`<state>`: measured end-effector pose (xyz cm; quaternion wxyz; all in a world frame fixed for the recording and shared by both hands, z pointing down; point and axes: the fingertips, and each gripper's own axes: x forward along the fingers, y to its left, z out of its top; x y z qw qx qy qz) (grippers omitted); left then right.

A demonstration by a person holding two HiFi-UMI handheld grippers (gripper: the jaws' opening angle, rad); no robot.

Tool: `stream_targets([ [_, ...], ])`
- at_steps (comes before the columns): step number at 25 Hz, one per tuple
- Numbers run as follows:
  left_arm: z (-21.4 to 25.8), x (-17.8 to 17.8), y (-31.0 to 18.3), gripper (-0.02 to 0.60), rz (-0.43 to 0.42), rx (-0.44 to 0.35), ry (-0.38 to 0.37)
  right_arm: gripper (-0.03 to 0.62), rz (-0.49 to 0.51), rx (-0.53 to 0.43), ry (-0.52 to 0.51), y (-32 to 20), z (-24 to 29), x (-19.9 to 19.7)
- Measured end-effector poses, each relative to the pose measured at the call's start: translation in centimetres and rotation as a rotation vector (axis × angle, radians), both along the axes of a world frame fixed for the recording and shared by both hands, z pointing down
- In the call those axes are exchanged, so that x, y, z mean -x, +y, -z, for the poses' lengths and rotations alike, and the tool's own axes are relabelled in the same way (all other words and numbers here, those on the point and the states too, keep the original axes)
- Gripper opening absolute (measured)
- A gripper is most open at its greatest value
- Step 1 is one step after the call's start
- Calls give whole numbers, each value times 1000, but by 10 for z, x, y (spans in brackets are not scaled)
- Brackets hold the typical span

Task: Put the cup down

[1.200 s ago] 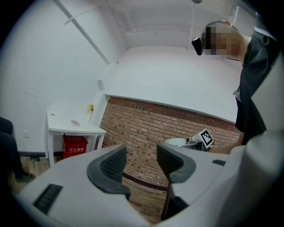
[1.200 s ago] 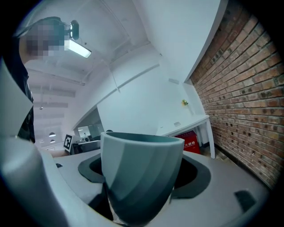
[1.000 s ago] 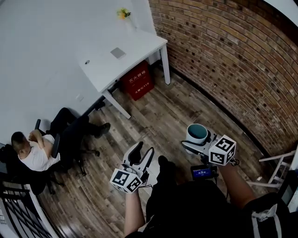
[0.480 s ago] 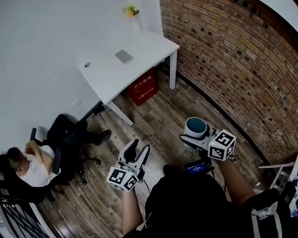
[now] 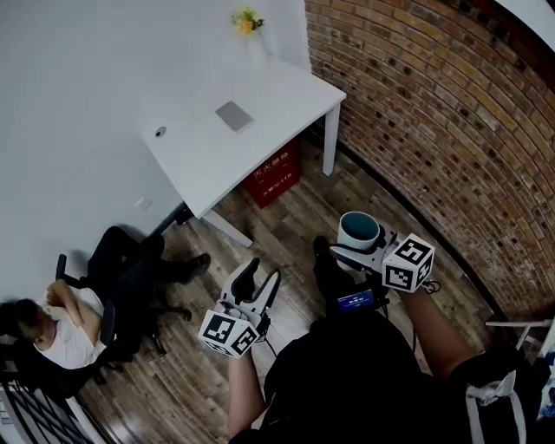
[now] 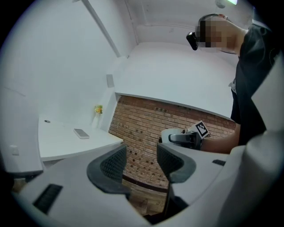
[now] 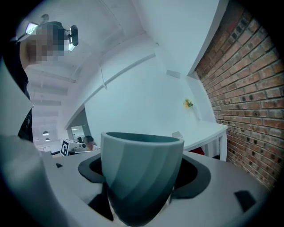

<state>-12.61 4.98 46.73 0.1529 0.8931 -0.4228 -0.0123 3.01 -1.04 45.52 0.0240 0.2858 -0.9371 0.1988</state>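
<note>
A teal ribbed cup [image 5: 358, 232] [image 7: 140, 175] sits upright between the jaws of my right gripper [image 5: 353, 254] [image 7: 142, 170], which is shut on it above the wooden floor. The cup fills the middle of the right gripper view. My left gripper [image 5: 257, 287] [image 6: 141, 164] hangs lower left in the head view, open, with nothing between its dark pads; the right gripper [image 6: 184, 137] with the cup shows past them. A white table [image 5: 195, 156] [image 7: 205, 131] stands ahead by the brick wall, still some way from both grippers.
On the table lie a small grey flat thing [image 5: 234, 114], a small dark round thing [image 5: 160, 132] and a vase of yellow flowers [image 5: 249, 26]. A red box [image 5: 272, 173] sits under it. A person [image 5: 65, 321] sits on an office chair at the left. A brick wall [image 5: 451, 130] runs along the right.
The view has moved toward the table, which now sits larger and nearer. Both grippers keep their pose; the cup stays held in the right one.
</note>
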Motion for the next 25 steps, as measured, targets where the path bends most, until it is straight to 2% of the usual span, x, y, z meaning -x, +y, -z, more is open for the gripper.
stream_targets([
  [6, -1, 5, -98, 221, 15, -12, 7, 405, 65, 3, -43, -113, -11, 31],
  [15, 19, 23, -273, 221, 97, -7, 6, 405, 191, -31, -20, -289, 0, 70],
  [19, 26, 25, -326, 221, 120, -4, 11, 405, 232, -12, -30, -341, 1, 81],
  [25, 23, 30, -372, 220, 128, 31, -5, 405, 262, 34, -65, -391, -3, 95],
])
